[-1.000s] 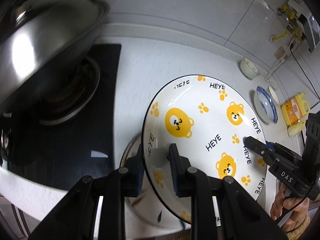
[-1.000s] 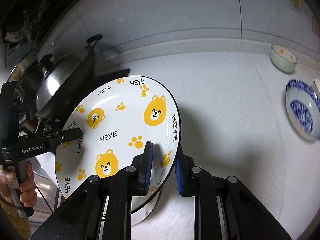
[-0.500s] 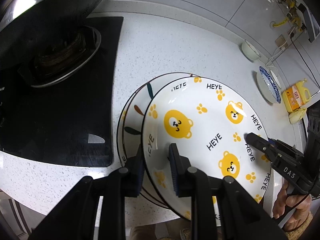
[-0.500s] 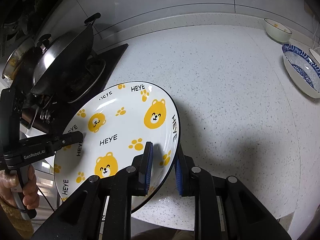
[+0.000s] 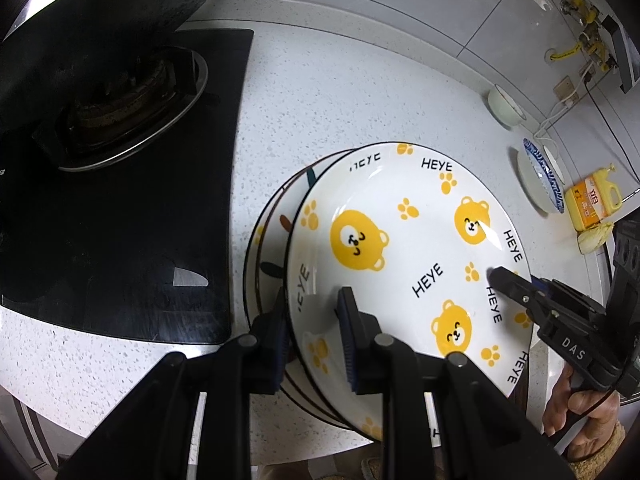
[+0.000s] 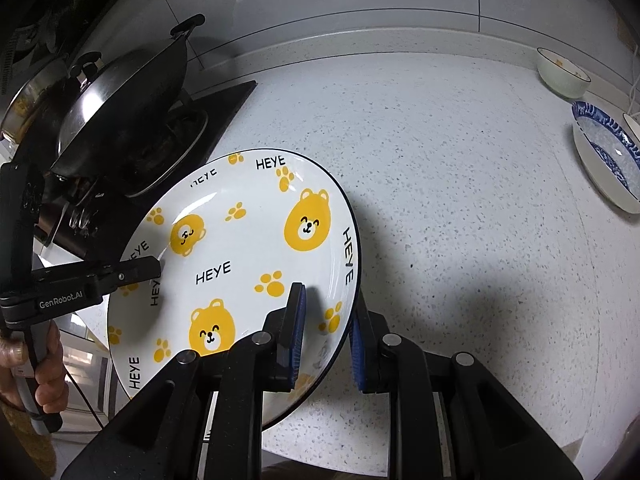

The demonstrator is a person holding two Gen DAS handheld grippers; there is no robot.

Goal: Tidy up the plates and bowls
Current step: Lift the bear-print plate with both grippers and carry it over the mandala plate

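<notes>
Two tools hold one plate between them: my left tool (image 5: 312,320) is clamped on the rim of the bear plate (image 5: 404,248) at its left side, and my right tool (image 6: 326,324) is clamped on the rim at the opposite side. The bear plate is white with a dark edge. I count four yellow bear faces on it, several paw prints and the word HEYE many times. Nothing lies in it. It is over a stack of other plates (image 5: 272,224) on the white speckled counter (image 6: 460,184), just beside the black stove (image 5: 120,220). I cannot tell if it already touches the stack, and I cannot count the plates below; I see at least one rim with dark leaf marks.

On the stove one wok (image 6: 124,108) stands, covered with a steel lid (image 6: 100,88).

Far at the back right I see one small white bowl (image 6: 563,72) and one blue-patterned bowl (image 6: 608,160); both look empty. One yellow bottle (image 5: 592,204) stands near them.
</notes>
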